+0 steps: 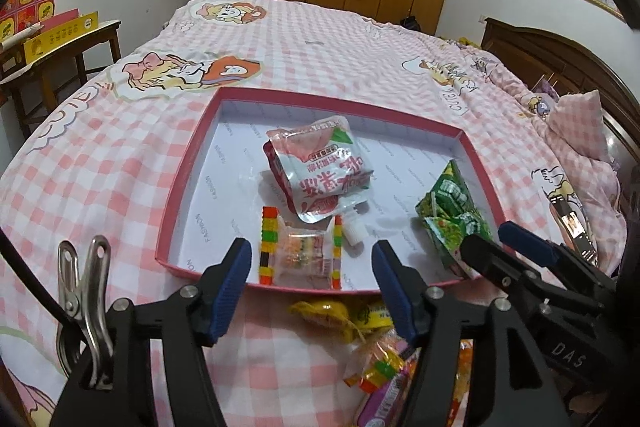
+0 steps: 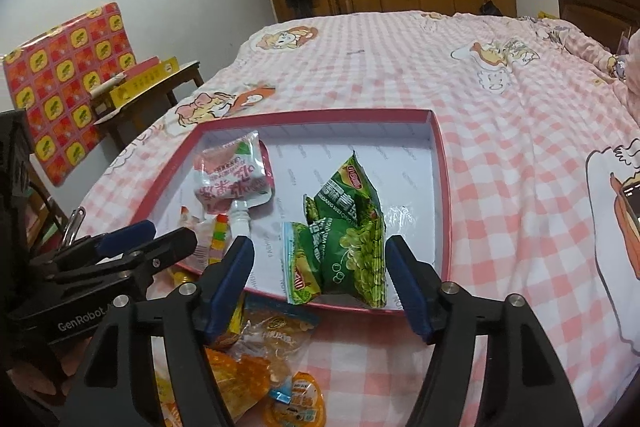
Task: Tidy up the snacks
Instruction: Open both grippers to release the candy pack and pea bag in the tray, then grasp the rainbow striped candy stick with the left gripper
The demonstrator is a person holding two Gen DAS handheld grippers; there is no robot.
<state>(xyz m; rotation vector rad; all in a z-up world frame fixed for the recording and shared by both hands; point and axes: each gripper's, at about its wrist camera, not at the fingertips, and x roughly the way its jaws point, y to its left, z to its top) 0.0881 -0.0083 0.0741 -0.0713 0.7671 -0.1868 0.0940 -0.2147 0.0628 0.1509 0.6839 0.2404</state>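
Loose snacks (image 2: pixel 256 359) lie heaped on the bed (image 2: pixel 520 131), crinkly foil and clear film, at six o'clock of the red tray (image 2: pixel 442 163) and beneath both claws. Left claw (image 1: pixel 312 287) and right claw (image 2: pixel 320 287) both gape, empty. Glossy green packets (image 2: pixel 352 243) and a spouted pouch (image 1: pixel 320 175) lie inside the tray.

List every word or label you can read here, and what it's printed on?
"DAS": right gripper, on its body.
"GenRobot": left gripper, on its body.
"FASHION": repeated on the white lining of the red box.
Pink spout pouch: large Chinese lettering, upside down, not legible.
Green snack packets: print too blurred to read.
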